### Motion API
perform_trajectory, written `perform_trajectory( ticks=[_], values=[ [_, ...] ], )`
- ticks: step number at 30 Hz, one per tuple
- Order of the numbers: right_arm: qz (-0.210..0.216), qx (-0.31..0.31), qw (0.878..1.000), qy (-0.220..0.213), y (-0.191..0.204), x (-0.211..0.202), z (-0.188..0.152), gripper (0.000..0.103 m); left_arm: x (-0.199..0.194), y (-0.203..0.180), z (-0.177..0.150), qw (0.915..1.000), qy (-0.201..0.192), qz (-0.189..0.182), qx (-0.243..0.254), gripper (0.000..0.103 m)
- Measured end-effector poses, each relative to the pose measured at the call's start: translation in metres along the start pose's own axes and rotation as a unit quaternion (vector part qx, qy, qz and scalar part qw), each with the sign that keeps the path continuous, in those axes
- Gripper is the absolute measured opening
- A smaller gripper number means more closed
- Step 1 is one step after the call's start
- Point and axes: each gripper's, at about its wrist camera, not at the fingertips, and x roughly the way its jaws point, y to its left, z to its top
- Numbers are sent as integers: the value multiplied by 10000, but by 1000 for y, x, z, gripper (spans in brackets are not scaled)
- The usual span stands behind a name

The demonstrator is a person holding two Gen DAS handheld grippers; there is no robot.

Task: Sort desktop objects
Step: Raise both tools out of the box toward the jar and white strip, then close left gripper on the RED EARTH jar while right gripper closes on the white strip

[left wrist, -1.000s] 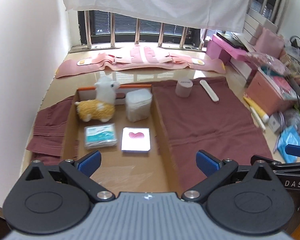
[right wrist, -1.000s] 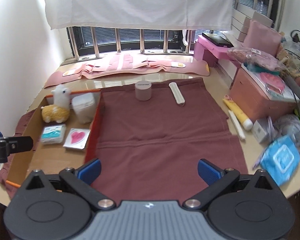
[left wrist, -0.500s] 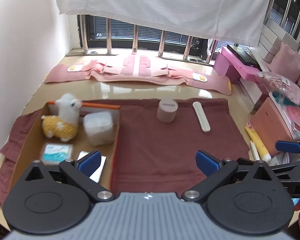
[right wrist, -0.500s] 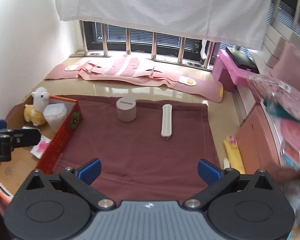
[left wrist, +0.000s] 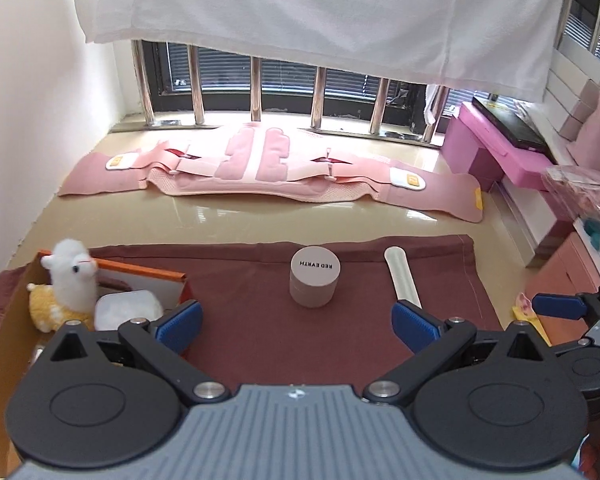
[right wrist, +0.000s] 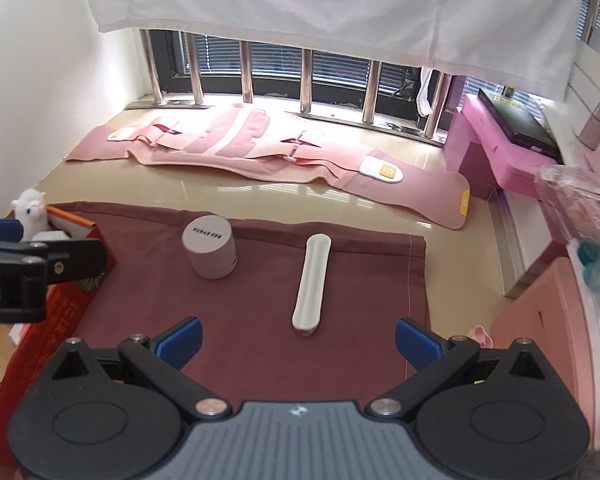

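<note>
My left gripper [left wrist: 296,324] hangs wide open, gripping nothing, above the maroon cloth [left wrist: 260,344]. My right gripper [right wrist: 298,336] is spread open too, empty, over the same cloth. On the cloth's far part the jar [left wrist: 315,276] stands upright, lid up. Just right of the jar, apart from it, the white strip [right wrist: 313,282] lies flat, running away from me. Left of the jar, at the cloth's edge, sits the cardboard box [left wrist: 4,344]. Inside it the alpaca toy [left wrist: 70,280] stands at the far end, and a white tub [left wrist: 128,312] is tucked beside the toy. Beyond the cloth, under the window, a pink belt [left wrist: 260,164] is laid out flat.
</note>
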Motion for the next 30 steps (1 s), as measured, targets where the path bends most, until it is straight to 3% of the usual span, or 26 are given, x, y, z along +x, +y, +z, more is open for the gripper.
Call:
perform_trajectory(
  ticks=[23,30],
  values=[
    [-143,-34,9999,67,-7,108,17,103,118,-12,20,9991,188,62,383,103],
    [-150,-15,9999,68,-11,134,13,95,155,-13,14,9988,308,83,369,103]
  ],
)
